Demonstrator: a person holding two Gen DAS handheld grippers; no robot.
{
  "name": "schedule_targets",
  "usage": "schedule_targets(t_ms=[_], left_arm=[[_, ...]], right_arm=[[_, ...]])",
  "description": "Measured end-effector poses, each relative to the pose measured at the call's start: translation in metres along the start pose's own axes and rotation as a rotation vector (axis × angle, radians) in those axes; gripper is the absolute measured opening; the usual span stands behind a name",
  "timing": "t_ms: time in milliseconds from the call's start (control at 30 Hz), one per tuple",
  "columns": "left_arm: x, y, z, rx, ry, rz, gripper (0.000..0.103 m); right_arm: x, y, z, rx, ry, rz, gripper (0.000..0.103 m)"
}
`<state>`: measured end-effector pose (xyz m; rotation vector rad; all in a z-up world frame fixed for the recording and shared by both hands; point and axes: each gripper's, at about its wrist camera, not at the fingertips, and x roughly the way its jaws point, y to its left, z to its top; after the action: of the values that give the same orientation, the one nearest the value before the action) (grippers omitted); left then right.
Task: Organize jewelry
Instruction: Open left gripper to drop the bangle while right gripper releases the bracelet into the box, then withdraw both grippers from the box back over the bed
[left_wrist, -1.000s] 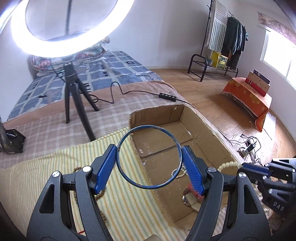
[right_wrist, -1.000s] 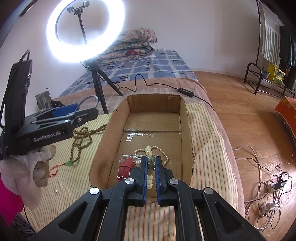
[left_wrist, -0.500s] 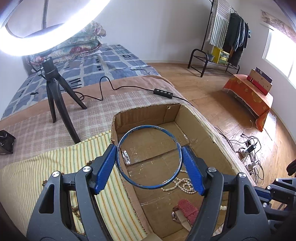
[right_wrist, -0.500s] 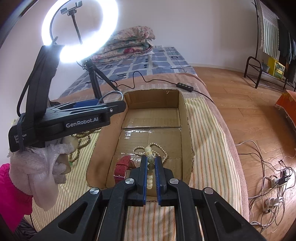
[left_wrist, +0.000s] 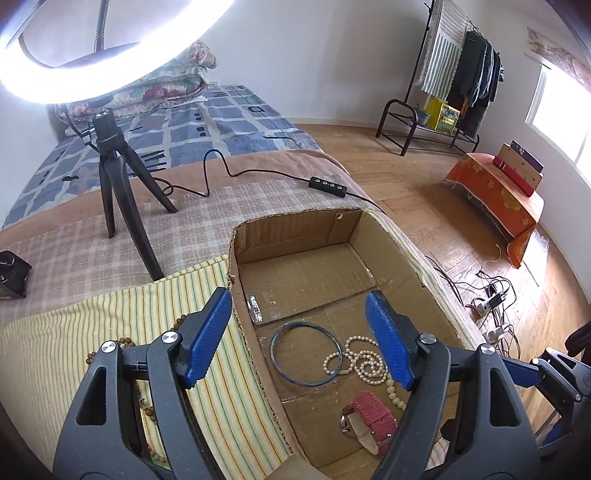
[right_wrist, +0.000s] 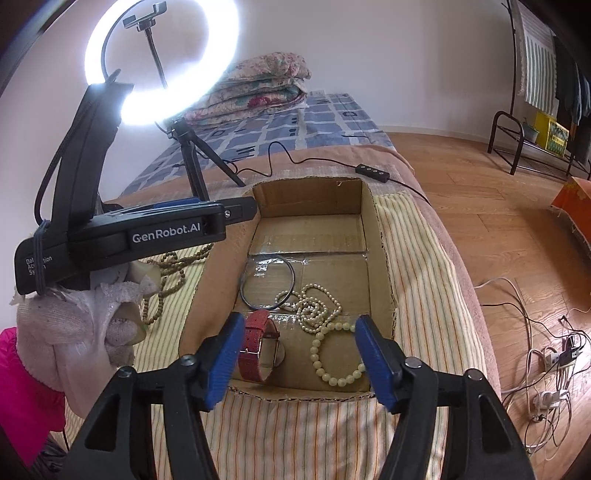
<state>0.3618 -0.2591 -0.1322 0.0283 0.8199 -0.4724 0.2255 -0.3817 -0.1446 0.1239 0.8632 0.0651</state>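
Observation:
An open cardboard box (left_wrist: 291, 229) (right_wrist: 380, 258) sits on the bed. On its floor lie a blue bangle (left_wrist: 275, 354) (right_wrist: 291, 273), a small-pearl necklace (left_wrist: 364, 365) (right_wrist: 317, 306), a large-bead bracelet (right_wrist: 332, 376) (left_wrist: 393, 393) and a red-strap watch (left_wrist: 369, 413) (right_wrist: 255, 343). My left gripper (left_wrist: 299, 332) is open and empty above the box's left side. My right gripper (right_wrist: 299, 350) is open and empty above the box's near end. A brown bead necklace (right_wrist: 173, 266) (left_wrist: 122, 343) lies on the striped cloth left of the box.
A ring light on a black tripod (left_wrist: 114, 184) (right_wrist: 192, 162) stands behind the box, its cable and controller (left_wrist: 328, 183) (right_wrist: 373, 171) trailing past the far rim. A black pouch (left_wrist: 11, 273) lies far left. Wooden floor with cables (right_wrist: 546, 369) lies to the right.
Both grippers have opened. The blue bangle dropped from the left gripper onto the box floor. The large-bead bracelet dropped from the right gripper into the box's near end.

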Motion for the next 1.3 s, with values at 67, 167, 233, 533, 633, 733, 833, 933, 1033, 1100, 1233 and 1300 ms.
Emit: schedule_targets(t_ms=[67, 167, 233, 533, 633, 733, 833, 933, 1033, 1100, 1233, 1300], left_arm=[[-0.004, 0.001, 0.001, -0.004, -0.004, 0.0, 0.077], [-0.01, 0.004, 0.001, -0.004, -0.012, 0.005, 0.077], [-0.016, 0.005, 0.001, -0.005, -0.02, 0.01, 0.077], [-0.047, 0.021, 0.003, -0.014, -0.056, 0.035, 0.077], [-0.065, 0.028, 0.0, 0.005, -0.074, 0.049, 0.077], [-0.086, 0.039, -0.004, 0.027, -0.093, 0.08, 0.077], [-0.108, 0.056, -0.009, 0.02, -0.105, 0.092, 0.077], [-0.132, 0.077, -0.014, -0.004, -0.122, 0.113, 0.077], [-0.158, 0.101, -0.023, -0.019, -0.135, 0.137, 0.077], [-0.173, 0.114, -0.03, -0.022, -0.145, 0.162, 0.077], [-0.198, 0.143, -0.049, -0.042, -0.144, 0.19, 0.077], [-0.208, 0.154, -0.059, -0.043, -0.14, 0.199, 0.077]], right_arm=[[0.0, 0.001, 0.001, 0.0, -0.004, -0.001, 0.077], [-0.003, 0.004, 0.002, 0.0, -0.01, 0.002, 0.084], [-0.004, 0.006, 0.002, -0.003, -0.011, 0.0, 0.089], [-0.014, 0.014, 0.002, -0.006, -0.042, -0.068, 0.1], [-0.021, 0.015, 0.003, 0.005, -0.069, -0.087, 0.103], [-0.028, 0.019, 0.004, -0.01, -0.103, -0.103, 0.103], [-0.034, 0.026, 0.006, -0.03, -0.134, -0.11, 0.103], [-0.037, 0.035, 0.009, -0.046, -0.146, -0.106, 0.103], [-0.039, 0.048, 0.011, -0.067, -0.158, -0.09, 0.103], [-0.038, 0.057, 0.012, -0.085, -0.159, -0.084, 0.103], [-0.034, 0.075, 0.016, -0.111, -0.15, -0.065, 0.103], [-0.031, 0.082, 0.02, -0.105, -0.144, -0.049, 0.103]])
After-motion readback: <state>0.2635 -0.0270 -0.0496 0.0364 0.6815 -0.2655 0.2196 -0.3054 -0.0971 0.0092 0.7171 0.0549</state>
